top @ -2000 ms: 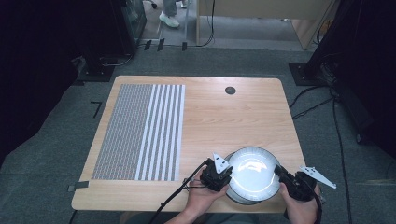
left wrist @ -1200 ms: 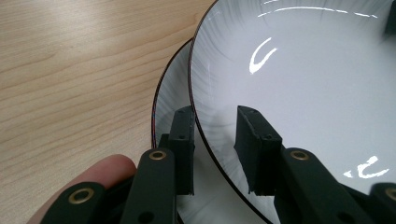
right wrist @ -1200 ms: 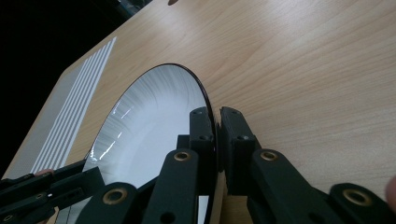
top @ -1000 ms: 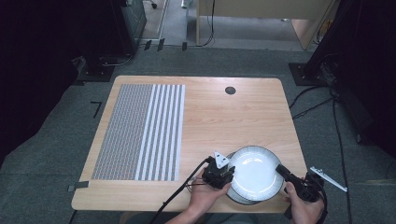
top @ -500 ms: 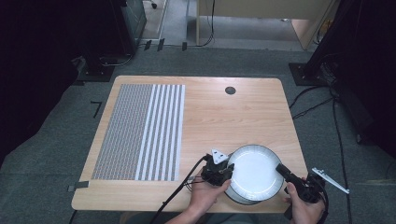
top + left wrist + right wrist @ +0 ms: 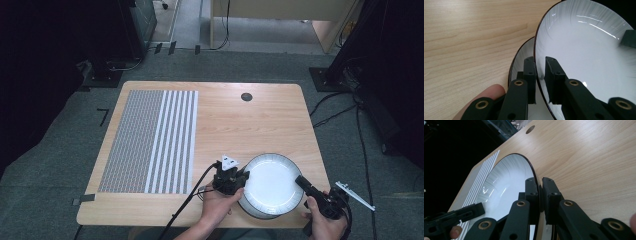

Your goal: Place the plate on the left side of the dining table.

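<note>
Nearest the person's edge of the table (image 6: pixel 150 210), a white plate (image 6: pixel 272 182) with a thin dark rim is held between two grippers, one on each side. The left gripper (image 6: pixel 239 181) pinches the plate's left rim: in the left gripper view its jaws have just been closing and now sit tight on the rim with the edge between the pads (image 6: pixel 529 75), which suggests a grip firm enough to share the weight. The right gripper (image 6: pixel 298 179) clamps the opposite rim, jaws nearly together on the thin edge, as the right gripper view shows. Taking it from both sides probably keeps the plate level and stops it swinging.

Under the plate, the left gripper view shows a second plate (image 6: pixel 522 56) with the same dark rim, so the upper one appears to be coming off, or going onto, a stack; I can't tell which. From above, the stack reads as a deeper white drum beneath the held plate.

Left of the plate and further back lies a grey striped mat (image 6: pixel 150 140), flat and well apart from it. Beyond the plate, near the table's far edge, is a round cable hole (image 6: pixel 246 96).
</note>
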Action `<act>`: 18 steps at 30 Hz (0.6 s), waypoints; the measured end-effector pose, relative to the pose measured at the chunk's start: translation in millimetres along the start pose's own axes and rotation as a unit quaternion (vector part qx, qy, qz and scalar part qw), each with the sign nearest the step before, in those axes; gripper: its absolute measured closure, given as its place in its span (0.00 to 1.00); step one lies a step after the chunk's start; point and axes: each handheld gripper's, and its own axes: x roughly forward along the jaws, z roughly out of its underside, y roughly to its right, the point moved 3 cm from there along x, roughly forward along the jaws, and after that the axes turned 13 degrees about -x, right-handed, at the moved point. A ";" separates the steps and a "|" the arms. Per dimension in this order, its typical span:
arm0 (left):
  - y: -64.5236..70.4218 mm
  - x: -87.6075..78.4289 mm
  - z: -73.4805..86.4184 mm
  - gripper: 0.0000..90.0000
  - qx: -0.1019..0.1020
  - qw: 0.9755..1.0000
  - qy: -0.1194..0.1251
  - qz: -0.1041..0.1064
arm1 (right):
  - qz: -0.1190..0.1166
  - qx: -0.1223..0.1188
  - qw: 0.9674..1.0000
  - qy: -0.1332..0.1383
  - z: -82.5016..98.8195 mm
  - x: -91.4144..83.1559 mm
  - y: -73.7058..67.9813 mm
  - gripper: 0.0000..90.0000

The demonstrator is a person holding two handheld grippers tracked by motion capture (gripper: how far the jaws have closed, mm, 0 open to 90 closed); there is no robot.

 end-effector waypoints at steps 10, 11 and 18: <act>-4.6 -8.4 -5.0 0.88 0.009 1.000 0.016 -0.006 | 0.002 -0.002 1.000 0.005 -2.2 3.5 -12.3 0.94; -5.0 -8.7 -5.0 0.88 0.011 1.000 0.017 -0.007 | 0.002 0.000 1.000 0.006 -2.2 3.6 -14.2 0.94; -11.9 -15.4 -7.8 0.88 0.016 1.000 0.016 -0.008 | -0.001 0.003 1.000 0.001 -1.8 8.1 -20.8 0.94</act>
